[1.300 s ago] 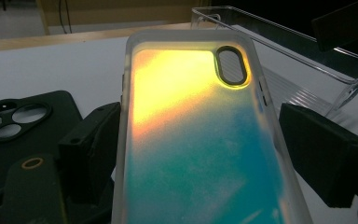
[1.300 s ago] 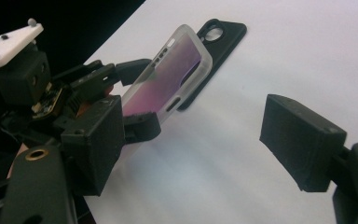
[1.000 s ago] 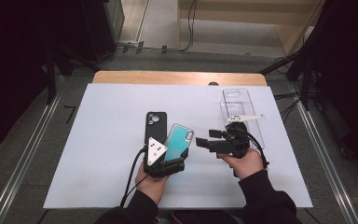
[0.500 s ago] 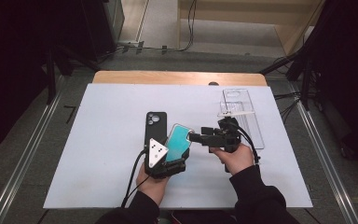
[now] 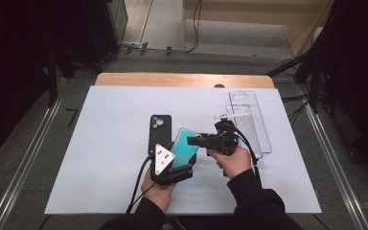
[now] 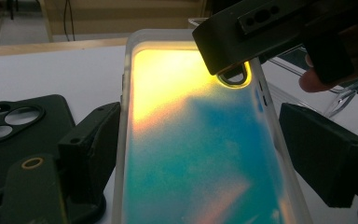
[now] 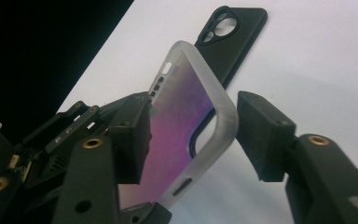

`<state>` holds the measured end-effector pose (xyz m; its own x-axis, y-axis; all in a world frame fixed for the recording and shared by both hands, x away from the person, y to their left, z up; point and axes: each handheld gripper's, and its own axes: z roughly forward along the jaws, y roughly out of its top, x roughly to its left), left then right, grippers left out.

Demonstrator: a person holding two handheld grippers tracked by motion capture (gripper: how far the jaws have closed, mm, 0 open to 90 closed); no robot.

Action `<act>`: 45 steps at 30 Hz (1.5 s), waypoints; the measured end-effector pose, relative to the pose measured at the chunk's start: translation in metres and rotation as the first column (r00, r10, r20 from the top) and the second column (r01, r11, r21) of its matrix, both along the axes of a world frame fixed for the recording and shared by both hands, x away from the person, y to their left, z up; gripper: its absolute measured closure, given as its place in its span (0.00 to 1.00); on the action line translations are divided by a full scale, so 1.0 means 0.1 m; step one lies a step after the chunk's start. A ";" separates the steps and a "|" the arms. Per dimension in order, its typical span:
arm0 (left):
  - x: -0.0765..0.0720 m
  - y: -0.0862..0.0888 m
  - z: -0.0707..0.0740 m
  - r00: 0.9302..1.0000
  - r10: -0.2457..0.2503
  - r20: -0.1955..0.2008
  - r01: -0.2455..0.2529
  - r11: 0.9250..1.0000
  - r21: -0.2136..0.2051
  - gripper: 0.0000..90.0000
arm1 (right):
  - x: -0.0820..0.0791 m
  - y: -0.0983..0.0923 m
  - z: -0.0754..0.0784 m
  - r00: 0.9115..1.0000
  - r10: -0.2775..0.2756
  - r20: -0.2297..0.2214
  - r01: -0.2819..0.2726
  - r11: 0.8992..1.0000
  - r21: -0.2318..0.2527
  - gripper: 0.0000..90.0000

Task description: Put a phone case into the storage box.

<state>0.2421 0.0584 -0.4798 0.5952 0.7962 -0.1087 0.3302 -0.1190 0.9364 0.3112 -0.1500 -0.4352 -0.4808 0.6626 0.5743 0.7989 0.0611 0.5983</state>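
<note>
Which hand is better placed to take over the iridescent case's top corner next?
Right. The right gripper has just been closing, its jaws straddling the top corner of the translucent iridescent teal phone case without pressing yet. The left gripper already clamps the case's lower sides, steadying it.

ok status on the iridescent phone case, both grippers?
Left gripper clamps iridescent case across its width, tilted up. Right gripper closing around its top corner, gap remaining one side. Black case flat alongside, clear.
</note>
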 end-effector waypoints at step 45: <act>0.14 0.12 0.36 0.965 -0.156 -0.210 0.162 0.987 0.013 0.16 | -0.07 -0.11 0.24 0.995 -0.060 0.078 0.063 0.997 -0.041 0.86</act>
